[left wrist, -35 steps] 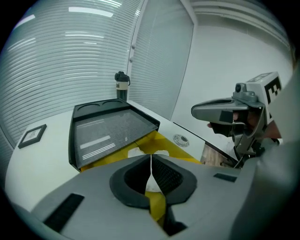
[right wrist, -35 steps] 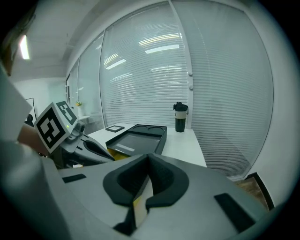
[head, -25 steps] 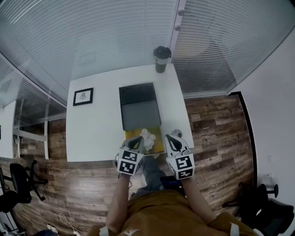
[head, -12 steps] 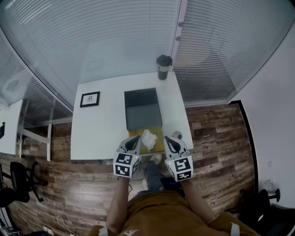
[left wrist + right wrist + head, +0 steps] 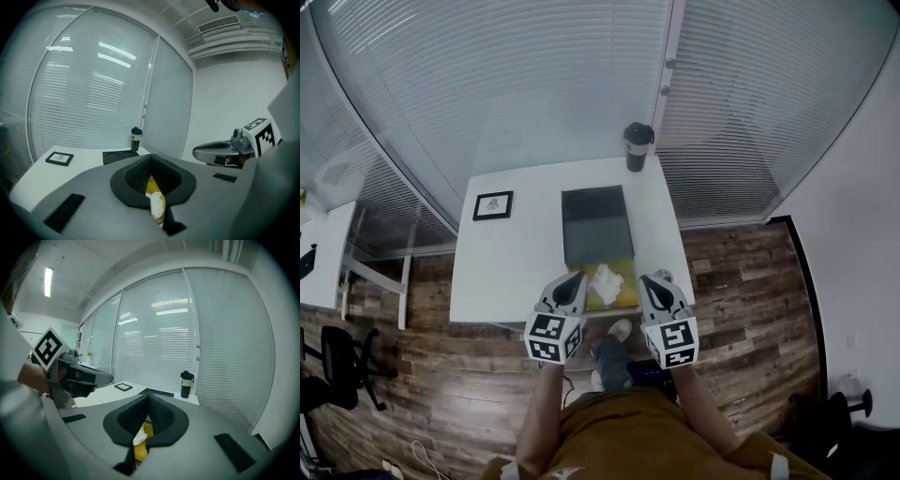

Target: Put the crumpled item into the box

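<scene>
A white crumpled item (image 5: 606,280) lies on a yellow sheet (image 5: 622,273) at the near edge of the white table (image 5: 520,262). Just beyond it lies the dark flat box (image 5: 595,225). In the head view my left gripper (image 5: 573,280) sits just left of the crumpled item and my right gripper (image 5: 651,279) just right of it, both at the table's near edge. Each is shut with nothing held. Through the slit under the left gripper (image 5: 151,161) and the right gripper (image 5: 147,401) I glimpse the crumpled item (image 5: 156,201) (image 5: 138,437) and the yellow sheet.
A dark tumbler (image 5: 637,147) stands at the table's far right corner. A small framed picture (image 5: 492,205) lies at the left. Window blinds (image 5: 534,84) run behind the table. Wood floor (image 5: 741,272) lies to the right, and an office chair (image 5: 333,361) stands at the far left.
The head view has drawn back, so the table looks smaller and farther. Both grippers have pulled back from the crumpled item toward the near edge, staying shut.
</scene>
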`<state>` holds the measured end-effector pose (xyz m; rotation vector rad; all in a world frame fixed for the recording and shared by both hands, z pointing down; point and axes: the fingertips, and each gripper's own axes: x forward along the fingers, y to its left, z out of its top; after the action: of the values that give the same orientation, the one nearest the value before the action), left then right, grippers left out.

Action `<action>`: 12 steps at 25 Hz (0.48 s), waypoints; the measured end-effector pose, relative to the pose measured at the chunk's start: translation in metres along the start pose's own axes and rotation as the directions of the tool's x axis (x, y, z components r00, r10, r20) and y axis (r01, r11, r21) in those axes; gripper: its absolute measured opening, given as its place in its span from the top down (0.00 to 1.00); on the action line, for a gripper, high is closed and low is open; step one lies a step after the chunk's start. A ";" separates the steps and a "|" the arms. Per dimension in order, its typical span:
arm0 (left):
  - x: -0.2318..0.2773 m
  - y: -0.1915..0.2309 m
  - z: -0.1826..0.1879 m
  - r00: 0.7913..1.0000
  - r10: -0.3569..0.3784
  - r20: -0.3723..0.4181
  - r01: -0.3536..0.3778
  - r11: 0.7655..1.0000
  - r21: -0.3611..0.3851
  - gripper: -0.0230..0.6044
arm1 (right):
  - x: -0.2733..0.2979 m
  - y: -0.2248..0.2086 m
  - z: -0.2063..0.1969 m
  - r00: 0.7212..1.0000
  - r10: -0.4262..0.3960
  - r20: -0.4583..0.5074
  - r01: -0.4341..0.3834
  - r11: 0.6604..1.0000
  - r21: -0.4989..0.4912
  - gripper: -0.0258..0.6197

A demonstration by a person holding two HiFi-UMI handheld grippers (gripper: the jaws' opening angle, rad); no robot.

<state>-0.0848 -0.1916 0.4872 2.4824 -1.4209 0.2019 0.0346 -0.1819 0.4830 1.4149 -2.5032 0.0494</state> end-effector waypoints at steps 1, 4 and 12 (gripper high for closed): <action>-0.003 0.000 0.003 1.000 0.001 0.016 -0.001 1.000 0.003 0.93 | -0.002 -0.001 0.002 1.000 -0.005 0.006 0.005 1.000 0.000 0.94; -0.009 0.002 0.005 0.999 0.010 0.034 -0.010 1.000 0.003 0.93 | -0.004 -0.003 0.003 1.000 -0.016 0.012 0.016 1.000 -0.003 0.94; -0.017 0.005 0.006 0.999 0.026 0.037 -0.027 0.999 0.025 0.93 | -0.008 0.005 -0.001 1.000 -0.011 0.001 0.011 1.000 0.001 0.94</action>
<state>-0.0981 -0.1822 0.4781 2.5012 -1.4762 0.1817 0.0342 -0.1724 0.4825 1.4287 -2.4963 0.0483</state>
